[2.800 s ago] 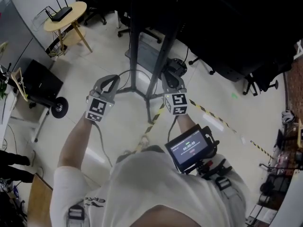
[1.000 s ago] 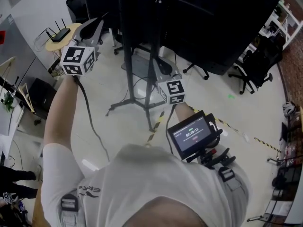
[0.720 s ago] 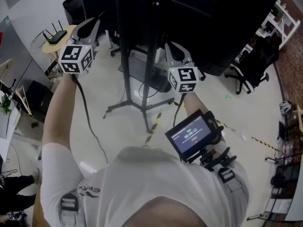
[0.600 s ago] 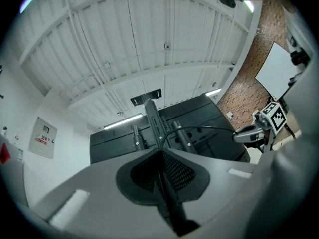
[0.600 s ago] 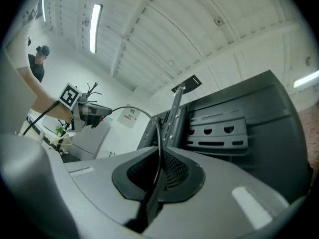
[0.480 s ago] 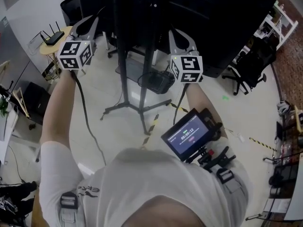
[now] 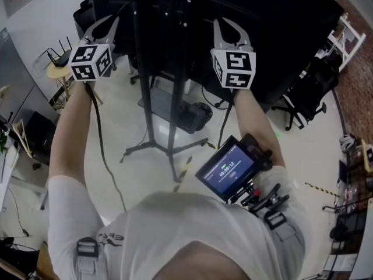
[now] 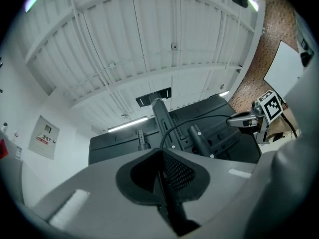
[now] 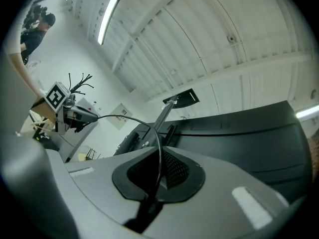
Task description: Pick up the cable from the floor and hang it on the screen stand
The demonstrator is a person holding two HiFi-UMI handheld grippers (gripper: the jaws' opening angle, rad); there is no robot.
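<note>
Higher now, left gripper (image 7: 106,25) and right gripper (image 7: 230,31) each clamp the cable (image 9: 160,153)

From my station, the head camera looks steeply down over the shoulders onto the screen stand (image 7: 173,86) and floor (image 7: 116,127). Each gripper camera sits close behind its own jaws, tilted up at the ceiling (image 8: 149,34). All three views share the stand; the left gripper view catches the right gripper (image 8: 240,119) at its edge, and the right gripper view the left gripper (image 9: 87,116).

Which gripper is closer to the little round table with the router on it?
Left. The left gripper is up just right of the round table in the head view; the right gripper is across the screen stand, farther away.
</note>
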